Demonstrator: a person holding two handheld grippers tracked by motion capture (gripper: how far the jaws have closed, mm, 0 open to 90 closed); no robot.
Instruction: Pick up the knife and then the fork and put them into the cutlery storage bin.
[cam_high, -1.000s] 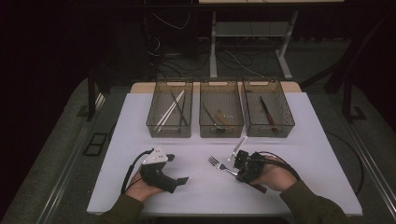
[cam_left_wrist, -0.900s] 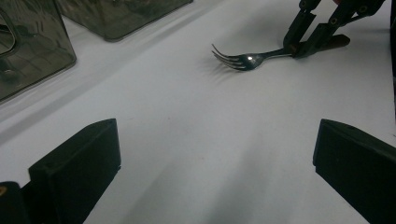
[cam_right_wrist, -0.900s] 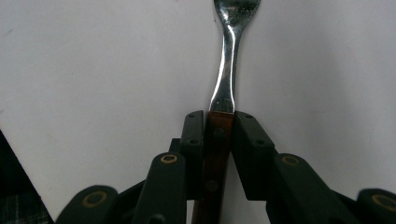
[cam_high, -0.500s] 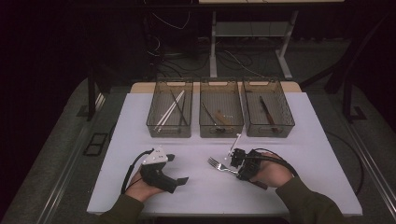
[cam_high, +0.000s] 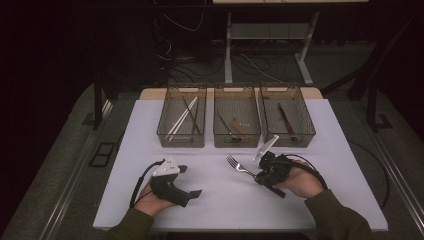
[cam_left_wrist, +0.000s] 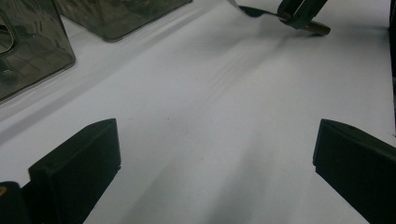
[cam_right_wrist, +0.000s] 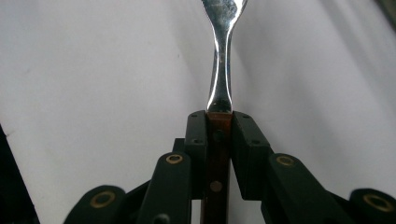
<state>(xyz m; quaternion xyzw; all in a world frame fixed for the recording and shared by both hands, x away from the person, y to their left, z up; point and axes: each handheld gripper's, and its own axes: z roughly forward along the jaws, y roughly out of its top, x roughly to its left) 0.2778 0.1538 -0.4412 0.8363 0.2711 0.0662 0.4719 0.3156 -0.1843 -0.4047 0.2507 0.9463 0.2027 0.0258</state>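
A metal fork (cam_high: 239, 166) with a brown wooden handle is clamped in my right gripper (cam_high: 258, 176) at the front right of the white table (cam_high: 320, 150), tines pointing left. In the right gripper view both jaws press on the handle of the fork (cam_right_wrist: 220, 70), so the right gripper (cam_right_wrist: 219, 126) is shut on it. My left gripper (cam_high: 191, 181) rests at the front left, open, nothing between its fingers. In the left gripper view the left gripper (cam_left_wrist: 215, 149) faces bare table, with the fork (cam_left_wrist: 259, 12) far ahead.
Three clear bins stand in a row at the back: the left bin (cam_high: 181, 142) holds white sticks, the middle bin (cam_high: 236, 143) dark utensils, the right bin (cam_high: 291, 141) a dark-handled utensil. A bin corner (cam_left_wrist: 32, 56) lies to the left in the left gripper view.
The right gripper has shifted slightly with the fork, and the tines now sit a little farther from the front edge. The left gripper has not moved.
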